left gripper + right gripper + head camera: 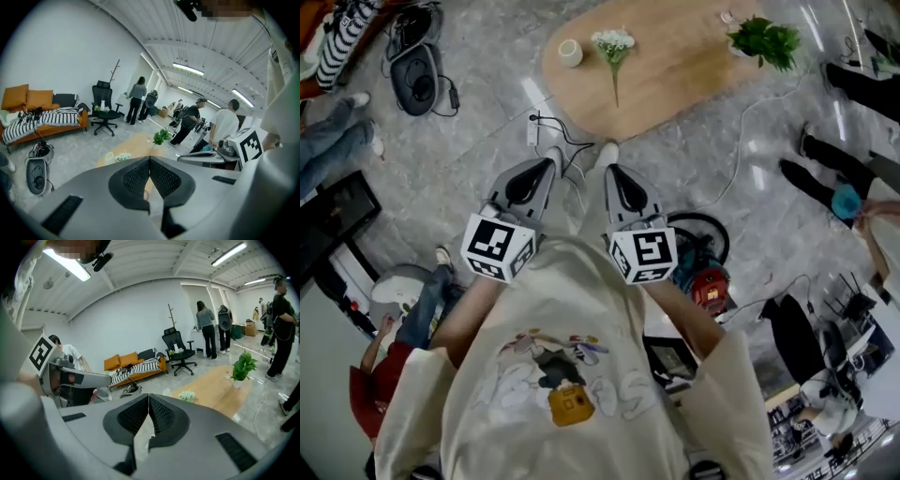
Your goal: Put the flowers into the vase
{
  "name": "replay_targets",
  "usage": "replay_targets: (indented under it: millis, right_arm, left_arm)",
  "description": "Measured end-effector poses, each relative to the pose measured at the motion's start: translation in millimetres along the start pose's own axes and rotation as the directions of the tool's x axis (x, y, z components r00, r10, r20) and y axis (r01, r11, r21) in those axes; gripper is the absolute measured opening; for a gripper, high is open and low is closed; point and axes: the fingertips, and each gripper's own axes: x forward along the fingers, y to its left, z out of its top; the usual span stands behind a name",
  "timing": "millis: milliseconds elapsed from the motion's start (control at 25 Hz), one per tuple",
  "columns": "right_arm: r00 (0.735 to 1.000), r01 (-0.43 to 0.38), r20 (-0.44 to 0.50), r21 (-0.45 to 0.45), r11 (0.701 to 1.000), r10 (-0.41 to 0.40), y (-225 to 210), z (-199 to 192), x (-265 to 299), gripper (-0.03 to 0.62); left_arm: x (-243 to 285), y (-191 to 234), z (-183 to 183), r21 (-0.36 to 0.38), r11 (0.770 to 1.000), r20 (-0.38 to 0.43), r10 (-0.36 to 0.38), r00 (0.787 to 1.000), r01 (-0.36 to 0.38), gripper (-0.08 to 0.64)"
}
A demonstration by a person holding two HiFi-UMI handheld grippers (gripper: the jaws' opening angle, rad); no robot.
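A bunch of white flowers (613, 45) lies flat on the oval wooden table (675, 80), its stem pointing toward me. A small cream vase (570, 52) stands just left of the bunch. Both grippers hang in front of my chest, well short of the table, over the stone floor. My left gripper (546, 171) and my right gripper (614, 176) are shut with nothing between the jaws. The left gripper view shows its shut jaws (150, 160), with the vase (109, 157) and flowers (123, 156) beyond. Past the shut jaws (149, 397) in the right gripper view lie the flowers (186, 396).
A green potted plant (766, 39) stands at the table's right end. A cable and power strip (534, 131) lie on the floor before the table. A floor appliance (417, 75) sits at the left. People stand around; an orange sofa (42, 119) and office chair (104, 112) are beyond.
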Motion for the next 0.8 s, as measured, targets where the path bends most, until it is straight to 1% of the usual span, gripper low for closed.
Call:
replay_targets:
  millis: [120,280,480,800]
  right_arm:
    - [0.999,-0.023,-0.038,0.0,1.0,0.023,-13.1,-4.4,14.7,0.008]
    - [0.998,-0.026,-0.065,0.005,1.0,0.026,-30.1,-7.6,39.8,0.008]
    - [0.994,-0.034,-0.104,0.018,0.999,0.035,-52.9,-20.3,67.6,0.008]
    - [0.986,-0.027,-0.162,0.041,0.999,0.033,-80.5,-52.9,114.4,0.008]
  left_arm:
    - [13.7,2.3,-8.9,-0.017,0.999,-0.013,0.03,0.999,-0.03,0.009]
    - [33.6,15.6,-19.9,-0.059,0.996,-0.03,0.068,0.997,-0.07,0.009]
    - [60.1,30.4,-34.0,-0.102,0.989,-0.047,0.099,0.994,-0.104,0.009]
    - [102.8,64.5,-59.5,-0.128,0.982,-0.061,0.131,0.99,-0.138,0.009]
